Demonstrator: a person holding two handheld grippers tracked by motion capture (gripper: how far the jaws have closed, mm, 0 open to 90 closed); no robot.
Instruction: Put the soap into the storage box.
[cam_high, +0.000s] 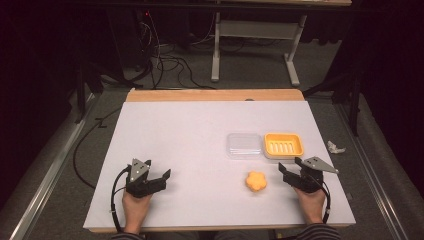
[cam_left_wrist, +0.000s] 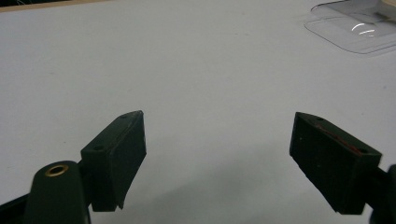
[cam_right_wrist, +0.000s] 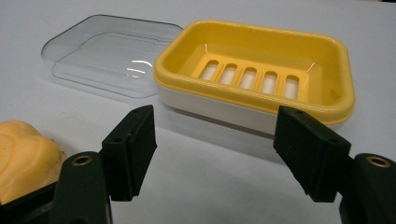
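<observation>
High view, bottom of frame: two forearms come in from the lower edge, one gripper in each hand, both resting on the white table (cam_high: 200, 130).

Left gripper (cam_high: 161, 179) sits lower left. Jaws stand wide apart, nothing between them; in the left gripper view there is just bare tabletop in the gap.

Right gripper (cam_high: 289, 167) sits lower right. Jaws apart with a clear gap, gripping nothing. In the right gripper view the gap holds bare table, with the front wall of the soap dish beyond it.

Soap (cam_high: 256, 181): orange, flower-shaped bar, lying flat on the table lower centre-right, just left of the right gripper and not touching it. It's at the lower left edge of the right gripper view (cam_right_wrist: 23, 154), beside the left-hand jaw, outside the gap.

Further back, right of centre: yellow soap dish (cam_high: 283, 145) with a slotted insert on a white base, upright and with nothing in it. Clear lid (cam_high: 244, 145) lies flat just to its left; edges look touching or nearly so, can't tell which. Lid corner also shows in the upper right of the left gripper view (cam_left_wrist: 355, 28).

Past the table's right edge: a small crumpled white scrap (cam_high: 335, 147) on the floor. Top of frame: cables (cam_high: 170, 62) on the floor and a grey table frame (cam_high: 255, 45).
</observation>
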